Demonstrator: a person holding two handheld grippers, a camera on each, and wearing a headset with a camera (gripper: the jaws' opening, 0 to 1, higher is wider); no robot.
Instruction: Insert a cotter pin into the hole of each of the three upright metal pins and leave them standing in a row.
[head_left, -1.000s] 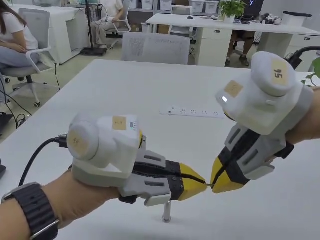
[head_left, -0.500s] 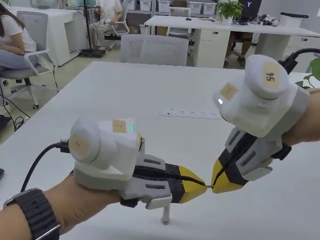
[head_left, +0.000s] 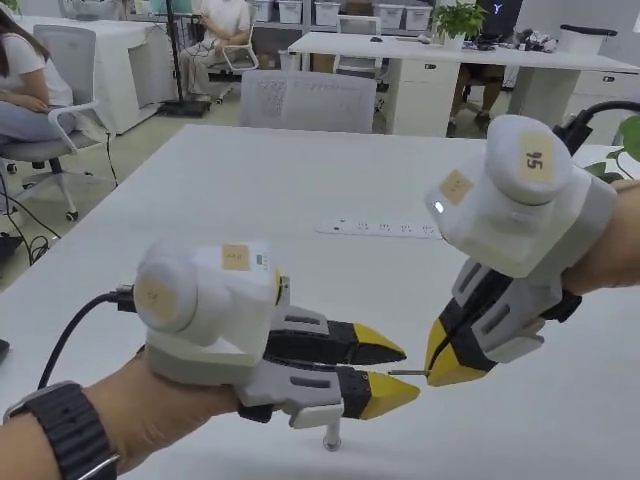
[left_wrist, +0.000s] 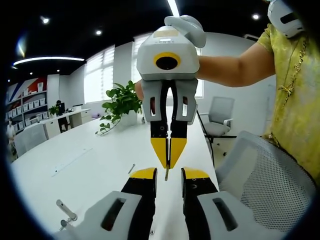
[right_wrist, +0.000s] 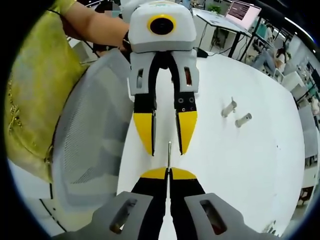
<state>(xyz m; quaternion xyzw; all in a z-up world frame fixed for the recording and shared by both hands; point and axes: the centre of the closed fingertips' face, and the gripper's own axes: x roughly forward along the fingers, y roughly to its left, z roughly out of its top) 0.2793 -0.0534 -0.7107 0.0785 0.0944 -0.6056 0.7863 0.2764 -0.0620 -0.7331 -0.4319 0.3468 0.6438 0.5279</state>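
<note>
The right tool (head_left: 436, 368) is clamped on a cotter pin (right_wrist: 169, 154). The pin's long axis continues straight out from the closed jaw tips, and its free end points into the gap of the left tool (head_left: 404, 371), whose yellow-tipped jaws stand apart and hold nothing. In the head view the cotter pin lies roughly level above the white surface (head_left: 300, 190), between the 2 tools. Below the left tool, 1 metal pin (head_left: 331, 437) stands upright on the surface. In the right gripper view, 2 more metal pins (right_wrist: 229, 107) lie on the surface near each other, well apart from the tools.
</note>
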